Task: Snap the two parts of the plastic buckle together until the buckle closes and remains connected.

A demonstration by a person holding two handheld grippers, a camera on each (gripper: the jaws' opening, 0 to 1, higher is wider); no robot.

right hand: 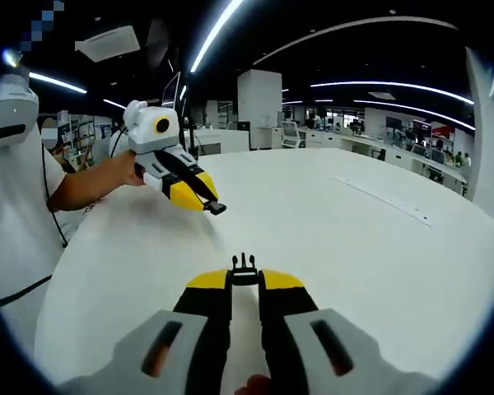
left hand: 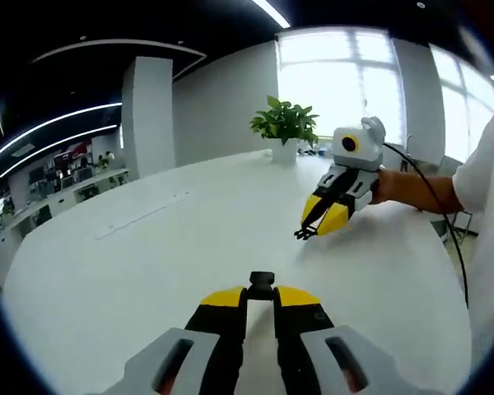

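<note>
Yellow-tipped jaws of the left gripper [left hand: 261, 293] stand close together in the left gripper view, clamped on the black socket half of the buckle [left hand: 262, 285], which sticks up just past the tips above the white table [left hand: 148, 271]. In the right gripper view the right gripper [right hand: 244, 278] has its jaws likewise drawn in on the black pronged half of the buckle [right hand: 244, 268], whose small prongs point away from the camera. The two halves, one in each gripper, are apart and held above the tabletop. Each gripper also appears in the other's view: the right one comes in from the right of the left gripper view, angled down toward the table with its tips nearly touching the surface, held by a bare forearm [left hand: 407, 188] with a black cable [left hand: 445, 222] trailing from it past a white sleeve [left hand: 486, 173]; the left one comes in from the left of the right gripper view, tilted down and carrying its buckle half at the tips. Farther out, one potted green plant [left hand: 286, 127] in a white pot stands on the far side of the table before a bright window [left hand: 337, 78], beside a white pillar [left hand: 148, 115]. Long strip lights [right hand: 222, 29] run across the dark ceiling, and rows of office desks [right hand: 379, 140] lie beyond the table.
</note>
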